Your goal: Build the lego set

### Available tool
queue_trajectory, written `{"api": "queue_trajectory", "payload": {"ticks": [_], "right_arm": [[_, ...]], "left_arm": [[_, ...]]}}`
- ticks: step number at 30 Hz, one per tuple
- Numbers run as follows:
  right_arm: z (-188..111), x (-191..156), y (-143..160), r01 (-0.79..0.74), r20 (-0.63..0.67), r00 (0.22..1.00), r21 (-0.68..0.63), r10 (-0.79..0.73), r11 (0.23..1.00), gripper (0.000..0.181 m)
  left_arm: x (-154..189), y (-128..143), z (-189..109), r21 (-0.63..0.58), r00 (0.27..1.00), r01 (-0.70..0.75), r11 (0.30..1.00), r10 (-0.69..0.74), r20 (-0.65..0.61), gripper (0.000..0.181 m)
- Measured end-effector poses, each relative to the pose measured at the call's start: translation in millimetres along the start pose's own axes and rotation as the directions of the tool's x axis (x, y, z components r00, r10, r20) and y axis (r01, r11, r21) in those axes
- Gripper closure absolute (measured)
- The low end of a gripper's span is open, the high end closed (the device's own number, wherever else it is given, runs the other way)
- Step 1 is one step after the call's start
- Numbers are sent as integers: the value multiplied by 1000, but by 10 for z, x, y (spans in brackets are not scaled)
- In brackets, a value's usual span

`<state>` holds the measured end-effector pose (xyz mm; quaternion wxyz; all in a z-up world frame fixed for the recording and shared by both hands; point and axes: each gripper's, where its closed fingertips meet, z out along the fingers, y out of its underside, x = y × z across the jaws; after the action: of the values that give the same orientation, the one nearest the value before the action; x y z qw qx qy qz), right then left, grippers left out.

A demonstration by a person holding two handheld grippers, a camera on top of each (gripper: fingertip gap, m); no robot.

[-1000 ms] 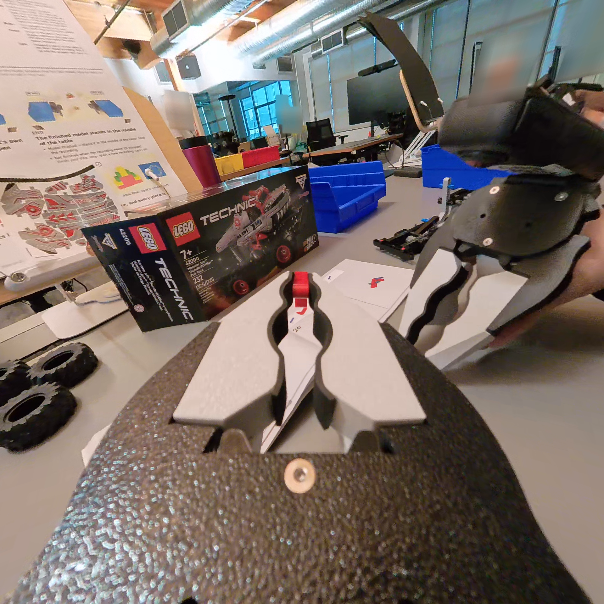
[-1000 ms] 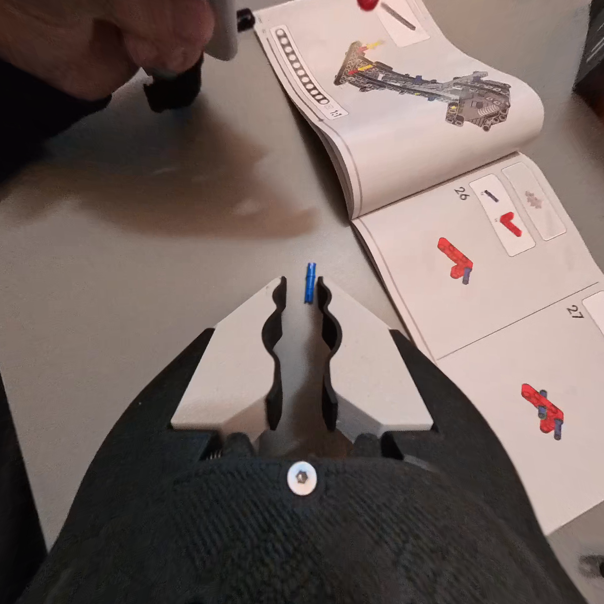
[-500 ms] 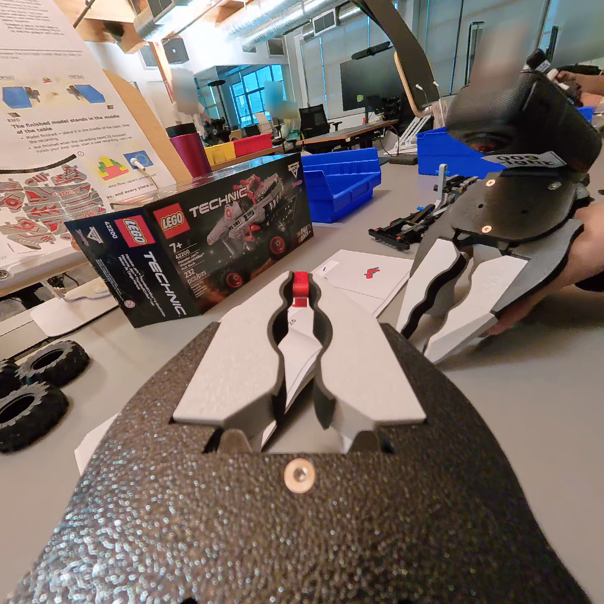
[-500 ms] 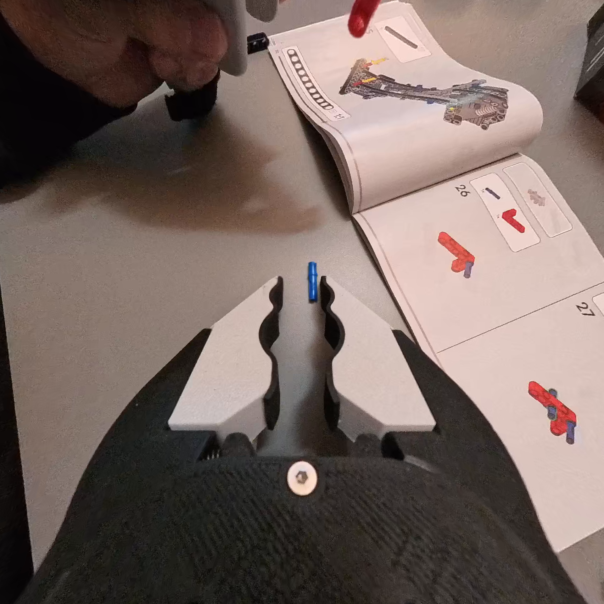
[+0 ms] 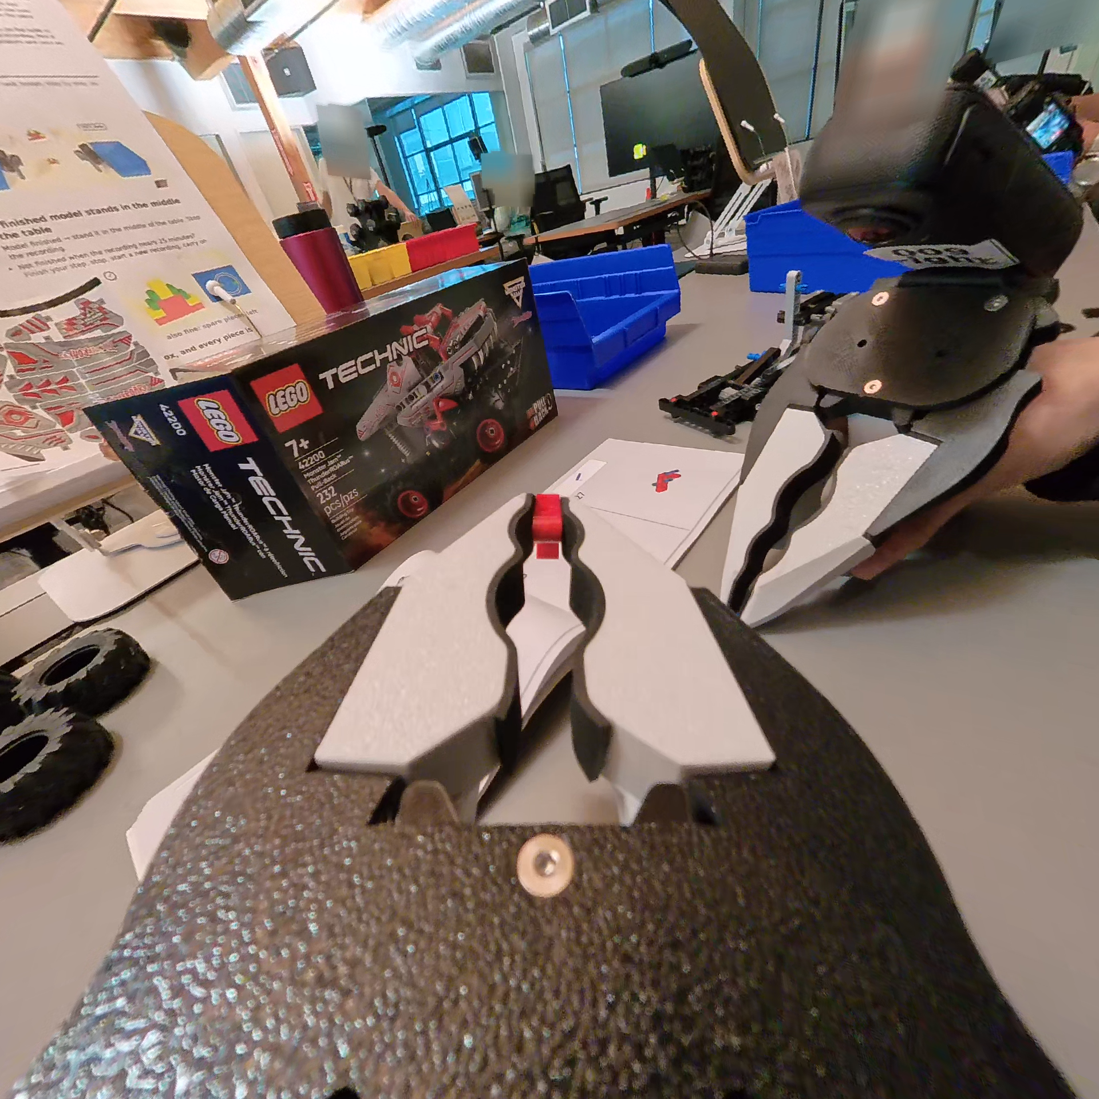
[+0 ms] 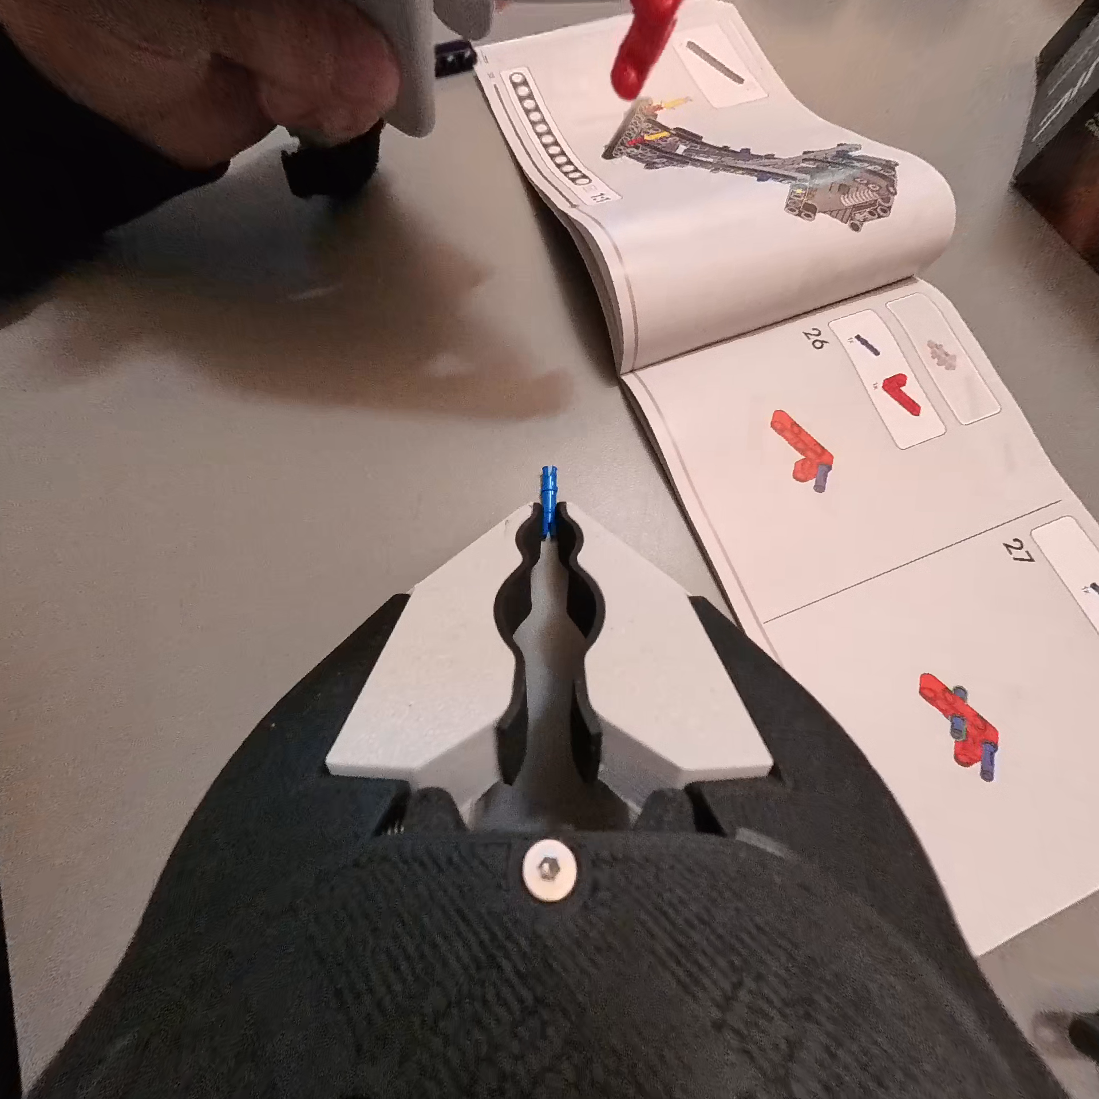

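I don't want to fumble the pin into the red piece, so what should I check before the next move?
1. Left tongs shut on red piece: ok.
2. Right tongs shut on blue pin: ok.
3. Pin sticks out past the tips: ok.
4. Pin lifted off the table: cannot tell.
5. Hole in the red piece faces the pin: cannot tell.
6. Instruction booklet open and visible: ok.

open-plan room: grey desk [image 5: 892,743], tall windows [image 5: 440,154] at back (bright daylight), exposed ceiling ducts [image 5: 416,30], dark wall monitor [image 5: 654,128], office chair [image 5: 556,196], more desks behind
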<state>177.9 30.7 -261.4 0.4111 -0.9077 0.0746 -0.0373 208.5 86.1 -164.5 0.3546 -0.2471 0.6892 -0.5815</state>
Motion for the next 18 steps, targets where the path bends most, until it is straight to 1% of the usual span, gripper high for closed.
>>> {"api": "queue_trajectory", "payload": {"ticks": [4, 7, 8, 9, 11, 12, 13, 16, 18], "right_arm": [[3, 9, -6, 35, -37, 999, -1, -35, 999, 179], [-9, 104, -56, 76, -130, 989, 17, -73, 997, 179], [-36, 138, -152, 91, -165, 983, 70, -79, 993, 179], [-75, 159, -293, 85, -184, 981, 152, -56, 985, 179], [-151, 159, -592, 66, -176, 984, 327, -8, 943, 179], [-186, 216, -692, 67, -203, 979, 385, 13, 920, 179], [-207, 248, -763, 71, -215, 976, 426, 24, 902, 179], [-258, 220, -964, 30, -175, 982, 543, 77, 839, 179], [-255, 212, -996, 52, -197, 978, 538, 66, 841, 179]], "left_arm": [[21, 24, 15, -16, 1000, -14, 1000, 14, -5, 176], [24, 19, 20, -18, 999, -43, 999, 43, 8, 177], [21, -4, 15, -8, 998, -54, 999, 54, 18, 177], [11, -32, 7, 6, 997, -65, 998, 65, 33, 176], [-34, -100, -21, 37, 994, -77, 996, 74, 77, 177], [-63, -121, -34, 49, 993, -72, 996, 67, 99, 177], [-98, -133, -46, 55, 991, -61, 997, 55, 120, 177], [-159, -172, -85, 79, 988, -49, 996, 37, 151, 176], [-177, -152, -95, 60, 983, -83, 995, 72, 168, 176]]}}
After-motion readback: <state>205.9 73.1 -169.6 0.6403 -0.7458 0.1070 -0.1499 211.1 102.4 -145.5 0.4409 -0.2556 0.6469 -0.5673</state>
